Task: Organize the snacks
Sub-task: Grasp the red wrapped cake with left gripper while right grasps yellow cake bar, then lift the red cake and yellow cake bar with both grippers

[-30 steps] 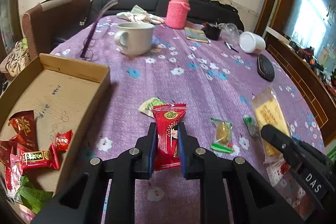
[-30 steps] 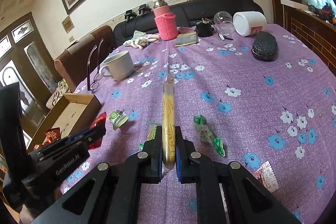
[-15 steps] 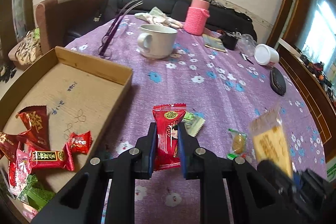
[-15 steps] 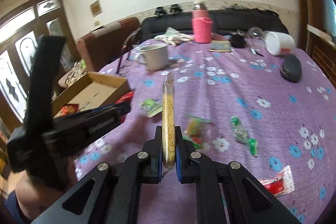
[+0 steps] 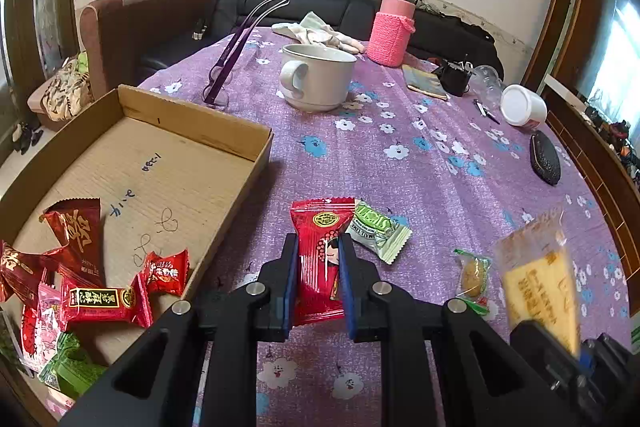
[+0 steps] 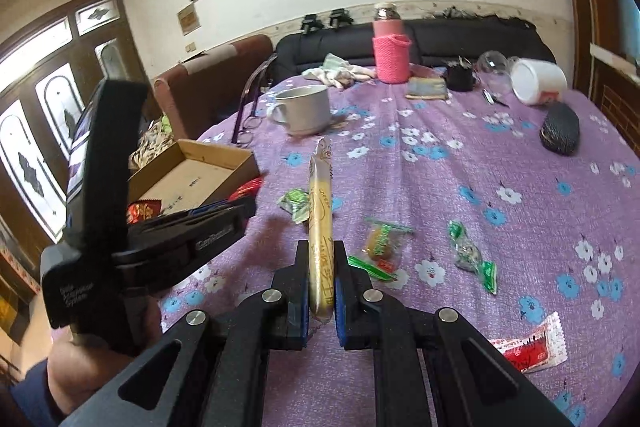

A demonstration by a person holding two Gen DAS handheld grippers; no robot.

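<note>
My left gripper [image 5: 319, 247] is shut on a red snack packet [image 5: 322, 259] and holds it above the purple cloth, just right of the cardboard box [image 5: 208, 123]. The box holds several red and green snacks [image 5: 100, 303] at its near end. My right gripper [image 6: 322, 255] is shut on a yellow cheese snack pack [image 6: 320, 223], seen edge-on; it shows flat in the left wrist view [image 5: 540, 283]. The box [image 6: 236, 167] lies ahead left of it. Loose snacks stay on the cloth: a pale green packet [image 5: 376, 229], a clear-wrapped one [image 6: 382, 241], a green candy [image 6: 470, 255], a red-white sachet [image 6: 528, 343].
On the far table stand a white mug [image 5: 316, 77], a pink-sleeved bottle [image 5: 392, 27], purple glasses [image 5: 236, 55], a tipped white cup [image 5: 522, 105], a black case [image 5: 545, 157] and a cloth [image 5: 320, 31]. The left gripper body [image 6: 120, 227] fills the right wrist view's left side.
Both grippers have moved left toward the box, each keeping its snack. The box now fills more of both views.
</note>
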